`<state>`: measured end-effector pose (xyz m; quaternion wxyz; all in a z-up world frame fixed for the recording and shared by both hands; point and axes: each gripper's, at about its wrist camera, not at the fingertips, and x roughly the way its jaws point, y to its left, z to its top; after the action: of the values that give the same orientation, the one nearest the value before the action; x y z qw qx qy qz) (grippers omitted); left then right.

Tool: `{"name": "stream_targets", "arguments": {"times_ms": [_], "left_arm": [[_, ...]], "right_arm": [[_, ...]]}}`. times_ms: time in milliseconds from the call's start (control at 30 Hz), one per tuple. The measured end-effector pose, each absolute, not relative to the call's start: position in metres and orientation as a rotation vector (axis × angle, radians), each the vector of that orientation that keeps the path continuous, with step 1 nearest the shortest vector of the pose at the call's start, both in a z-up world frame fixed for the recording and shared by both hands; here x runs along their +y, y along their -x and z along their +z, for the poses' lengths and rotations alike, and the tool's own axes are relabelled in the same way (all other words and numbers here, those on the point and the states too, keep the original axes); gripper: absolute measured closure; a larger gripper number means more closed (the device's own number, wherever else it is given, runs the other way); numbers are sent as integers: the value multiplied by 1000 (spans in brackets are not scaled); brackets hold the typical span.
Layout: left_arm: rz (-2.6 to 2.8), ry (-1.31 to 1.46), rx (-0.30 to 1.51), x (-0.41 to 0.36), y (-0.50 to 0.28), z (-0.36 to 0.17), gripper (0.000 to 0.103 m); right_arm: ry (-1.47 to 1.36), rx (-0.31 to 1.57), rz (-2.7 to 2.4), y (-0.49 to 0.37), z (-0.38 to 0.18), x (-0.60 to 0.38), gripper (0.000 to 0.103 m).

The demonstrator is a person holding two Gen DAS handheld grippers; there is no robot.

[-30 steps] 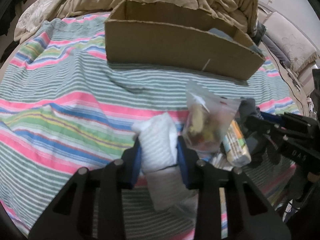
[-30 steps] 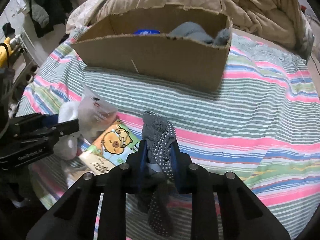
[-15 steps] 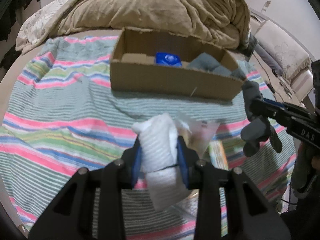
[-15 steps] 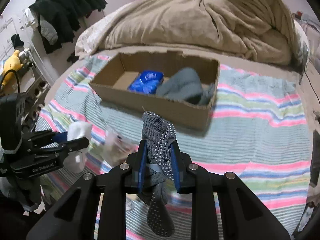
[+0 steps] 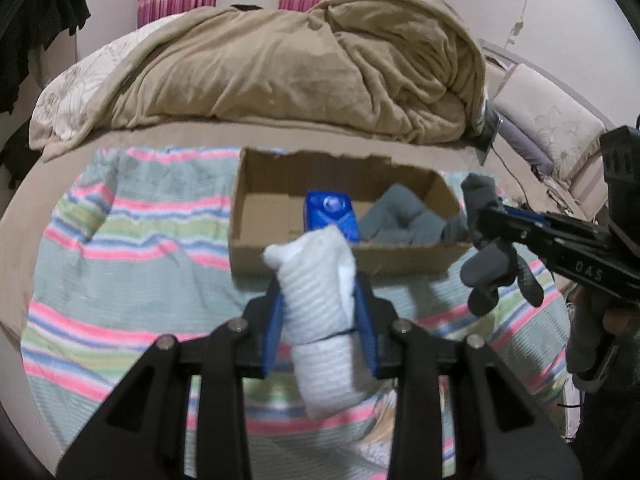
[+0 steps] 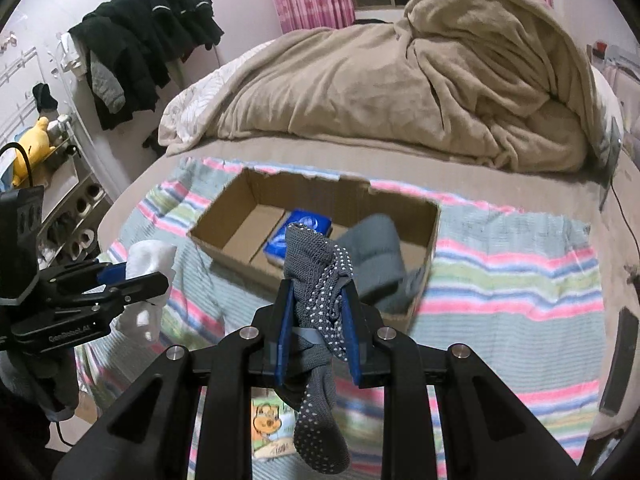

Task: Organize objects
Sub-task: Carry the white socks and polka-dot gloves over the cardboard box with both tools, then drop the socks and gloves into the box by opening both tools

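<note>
My left gripper (image 5: pixel 320 304) is shut on a rolled white sock (image 5: pixel 320 320), held above the striped blanket (image 5: pixel 120 240) in front of an open cardboard box (image 5: pixel 256 240). The box holds a blue packet (image 5: pixel 330 210) and a grey cloth (image 5: pixel 404 220). My right gripper (image 6: pixel 318 312) is shut on a grey dotted sock (image 6: pixel 320 304) that hangs down, also above the blanket and short of the box (image 6: pixel 224 224). The right gripper shows in the left wrist view (image 5: pixel 496 220), the left gripper in the right wrist view (image 6: pixel 132 276).
A tan duvet (image 5: pixel 300 72) is heaped behind the box. A cartoon-printed packet (image 6: pixel 272 424) lies on the blanket below my right gripper. Dark clothes (image 6: pixel 140 48) hang at the left wall above a shelf with a yellow plush toy (image 6: pixel 32 140).
Both grippers have risen well above the blanket with their socks. The box now lies lower and farther off, its inside showing. The clear bag has dropped out of sight.
</note>
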<state>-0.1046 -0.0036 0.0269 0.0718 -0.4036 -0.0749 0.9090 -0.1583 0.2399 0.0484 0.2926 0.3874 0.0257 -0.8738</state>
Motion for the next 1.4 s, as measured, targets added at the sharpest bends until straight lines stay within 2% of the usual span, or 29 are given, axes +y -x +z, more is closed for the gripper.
{"name": "stream_targets", "arguments": {"times_ms": [533, 1100, 1400], "left_arm": [[2733, 1148, -234, -12, 161, 38, 69], [2685, 1244, -246, -16, 214, -4, 69], [2685, 1308, -255, -17, 223, -17, 62]], "right_arm": [[-978, 87, -2336, 209, 60, 215, 79], [-1089, 80, -2265, 246, 11, 194, 79], [-1144, 119, -2247, 253, -7, 183, 78]]}}
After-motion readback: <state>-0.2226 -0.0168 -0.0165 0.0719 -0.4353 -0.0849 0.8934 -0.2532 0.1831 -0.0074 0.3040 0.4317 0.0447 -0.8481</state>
